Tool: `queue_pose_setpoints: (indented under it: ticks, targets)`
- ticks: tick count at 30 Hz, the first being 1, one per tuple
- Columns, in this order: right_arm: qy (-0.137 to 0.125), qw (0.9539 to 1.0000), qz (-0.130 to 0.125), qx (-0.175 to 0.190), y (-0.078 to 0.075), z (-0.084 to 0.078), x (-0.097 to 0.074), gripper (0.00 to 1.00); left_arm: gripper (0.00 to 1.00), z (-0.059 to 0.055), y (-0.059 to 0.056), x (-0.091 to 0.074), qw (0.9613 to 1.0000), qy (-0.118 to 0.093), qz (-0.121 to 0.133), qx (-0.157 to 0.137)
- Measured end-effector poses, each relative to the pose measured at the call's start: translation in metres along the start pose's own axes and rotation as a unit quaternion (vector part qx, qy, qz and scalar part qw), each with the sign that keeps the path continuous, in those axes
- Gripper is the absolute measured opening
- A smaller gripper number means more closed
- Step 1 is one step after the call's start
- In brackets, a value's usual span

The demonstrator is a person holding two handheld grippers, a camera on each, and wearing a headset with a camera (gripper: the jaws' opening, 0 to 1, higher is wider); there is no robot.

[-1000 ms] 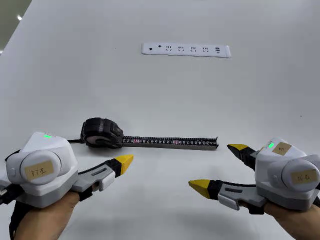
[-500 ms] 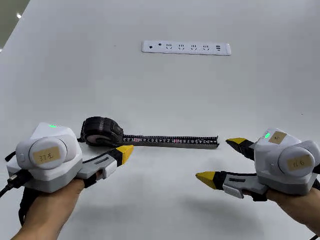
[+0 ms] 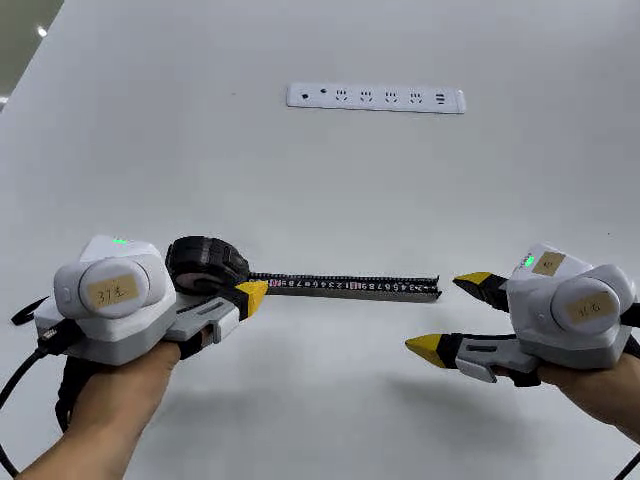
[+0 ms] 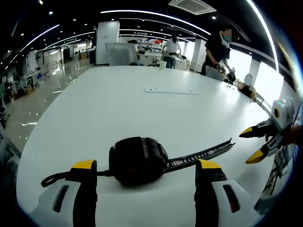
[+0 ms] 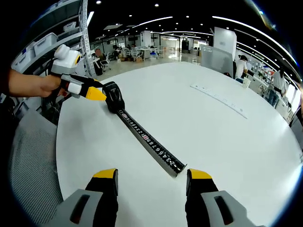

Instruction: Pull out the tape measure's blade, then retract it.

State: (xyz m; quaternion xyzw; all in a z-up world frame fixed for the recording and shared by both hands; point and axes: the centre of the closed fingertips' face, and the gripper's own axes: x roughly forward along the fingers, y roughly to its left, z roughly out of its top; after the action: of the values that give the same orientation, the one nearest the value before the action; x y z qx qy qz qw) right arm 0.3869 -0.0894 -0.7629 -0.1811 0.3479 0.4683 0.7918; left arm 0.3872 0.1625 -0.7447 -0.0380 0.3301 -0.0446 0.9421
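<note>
Left gripper point(image 3: 222, 296) is seen in the head view with its jaws spread wide, nothing clasped, its one visible yellow tip lying just beside the black tape measure point(image 3: 205, 264). From the tape measure the blade point(image 3: 345, 286) is drawn out flat along the white table point(image 3: 320, 180). Just past the blade's far end the right gripper point(image 3: 450, 312) is held, its jaws likewise parted and empty. A white power strip point(image 3: 375, 98) is laid well beyond the tape measure, roughly parallel to the blade.

In the left gripper view, the tape measure point(image 4: 138, 160) is found between the left gripper's point(image 4: 146, 165) jaws, with a gap left on either side. A dark strap point(image 4: 61, 177) is trailed from the side of the tape measure away from the blade point(image 4: 201, 153). The right gripper point(image 4: 251, 144) is seen off the blade's tip, released. The glossy table point(image 4: 118, 109) is shown as broad and rounded, with the power strip point(image 4: 170, 90) far behind the tape measure. Beyond that, a large hall under strip lights is seen, where two people point(image 4: 170, 47) point(image 4: 220, 47) are standing.

In the right gripper view, the blade's point(image 5: 147, 139) hooked end is placed between the right gripper's point(image 5: 152, 175) open tips, untouched. The tape measure point(image 5: 113, 100) is at the blade's far end, with the left gripper point(image 5: 94, 92) beside it. Shelving point(image 5: 52, 38) stands behind the tape measure, and a mesh chair point(image 5: 33, 156) is set off the table's edge near it.
</note>
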Motion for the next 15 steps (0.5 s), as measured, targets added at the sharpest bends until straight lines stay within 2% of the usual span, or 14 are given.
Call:
queue_pose_setpoints:
  ticks: [11, 15]
  targets:
    - [0.021, 0.9993, 0.01, -0.03, -0.016, -0.005, 0.008, 0.48, 0.77, -0.001, 0.001, 0.007, 0.9999, 0.006, 0.003, -0.014]
    - [0.03, 0.9985, 0.018, -0.042, -0.02, -0.007, 0.01, 0.45, 0.74, -0.004, 0.003, 0.01, 0.9997, 0.015, 0.006, -0.02]
